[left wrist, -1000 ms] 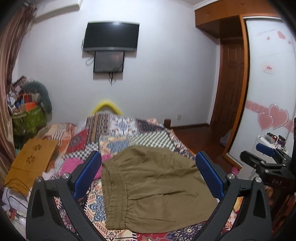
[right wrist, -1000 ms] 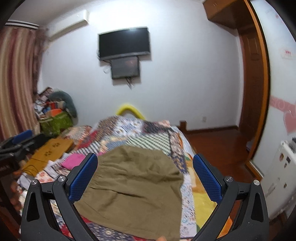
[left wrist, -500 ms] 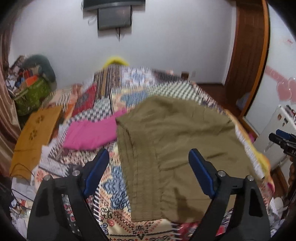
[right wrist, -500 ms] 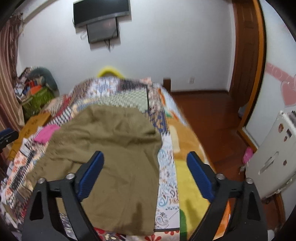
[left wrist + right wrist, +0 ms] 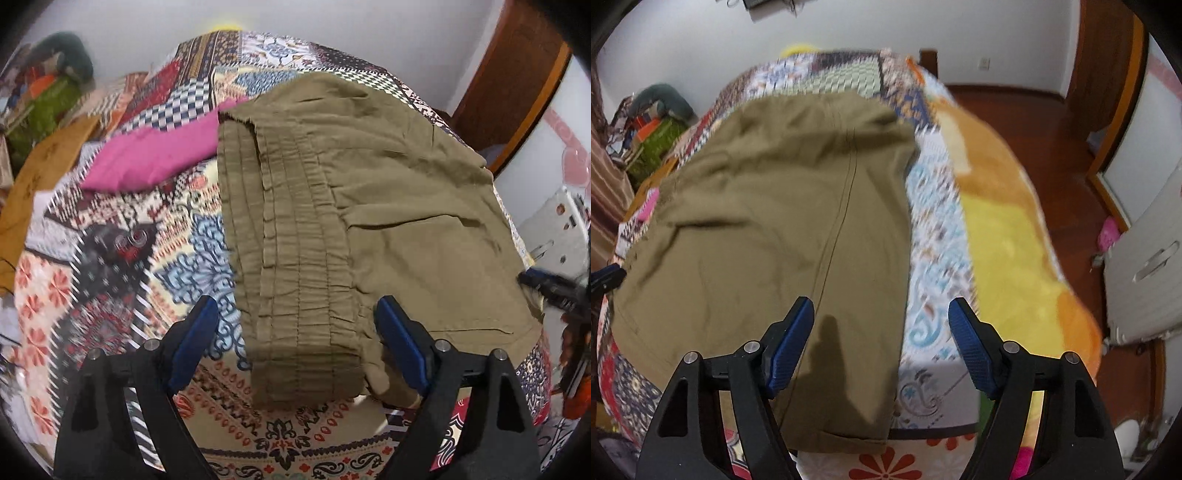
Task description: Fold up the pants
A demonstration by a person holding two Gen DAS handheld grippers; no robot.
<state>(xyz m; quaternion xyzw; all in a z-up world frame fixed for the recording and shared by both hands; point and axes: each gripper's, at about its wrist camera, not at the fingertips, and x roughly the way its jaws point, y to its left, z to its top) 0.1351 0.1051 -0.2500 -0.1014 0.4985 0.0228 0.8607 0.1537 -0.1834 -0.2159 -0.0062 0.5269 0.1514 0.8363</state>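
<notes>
- Whereas a second ago both views looked level across the room at a wall-mounted screen, both now tilt steeply down onto the bed (image 5: 122, 258), so the olive pants (image 5: 351, 206) fill most of each picture.
- The pants lie flat on the patchwork cover, already doubled over, with the gathered elastic waistband (image 5: 295, 258) running from 12 o'clock down to 6 o'clock in the left wrist view.
- The left gripper (image 5: 295, 336) has narrowed only slightly from its widest; its 2 blue pads stand apart, straddling the near waistband corner at 6 o'clock, with cloth between them but no pad pressing on it.
- The right gripper (image 5: 881, 339) is closing at this moment; its jaws remain apart, the left pad over the pants (image 5: 768, 206) and the right pad over the bare cover, so the near right edge of the cloth lies between them, not yet pinched.
- In the left wrist view the right tool shows at 3 o'clock, blurred.
- A pink cloth (image 5: 155, 151) lies at 10 o'clock of the waistband, touching or just beside it.
- My reading: the drop and narrowing mean both tools are setting up to pinch the near edge, 1 at each corner, for the next fold away from the person.
- The risk: the right pinch may catch only the top layer.
</notes>
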